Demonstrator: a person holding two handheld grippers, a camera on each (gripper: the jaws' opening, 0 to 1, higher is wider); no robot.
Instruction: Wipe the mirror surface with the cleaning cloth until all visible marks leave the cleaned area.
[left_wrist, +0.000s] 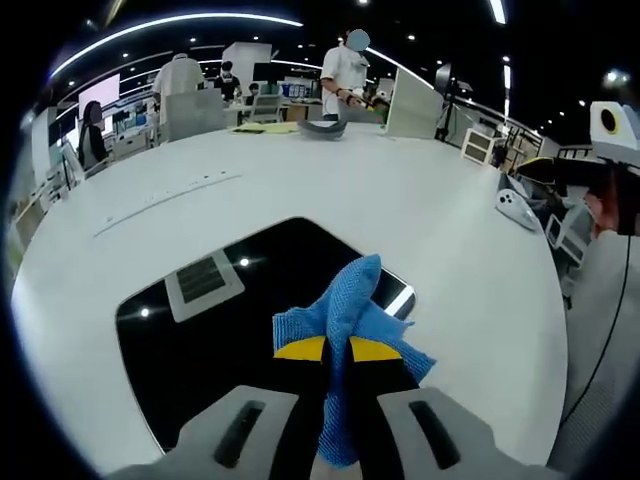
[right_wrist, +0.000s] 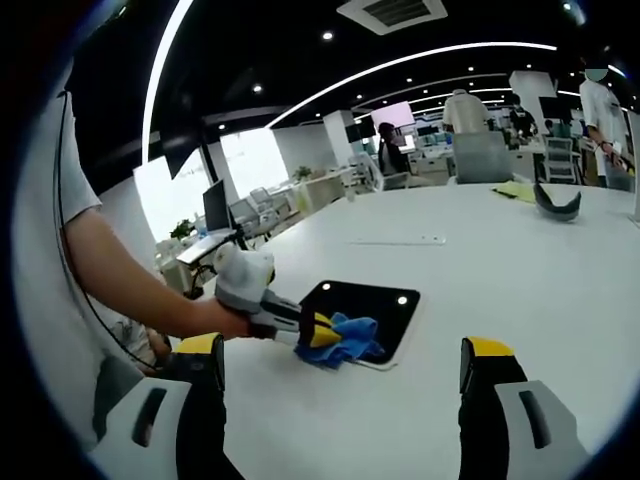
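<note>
A dark rectangular mirror (left_wrist: 240, 330) lies flat on the white table (left_wrist: 400, 200) and reflects ceiling lights. My left gripper (left_wrist: 337, 349) is shut on a blue cleaning cloth (left_wrist: 350, 310), which bunches up above the yellow fingertips and rests over the mirror's near right part. The right gripper view has the same left gripper (right_wrist: 322, 331) holding the cloth (right_wrist: 350, 343) at the near edge of the mirror (right_wrist: 365, 305), with a person's hand and arm behind it. My right gripper (right_wrist: 340, 365) hovers above the table, open, nothing between its jaws.
At the far side of the table stand grey panels (left_wrist: 195, 112), yellow sheets (left_wrist: 265, 127) and a dark curved object (left_wrist: 322, 127). Several people stand or sit beyond. A white device (left_wrist: 518, 208) lies at the right edge. A cable (left_wrist: 610, 330) hangs on the right.
</note>
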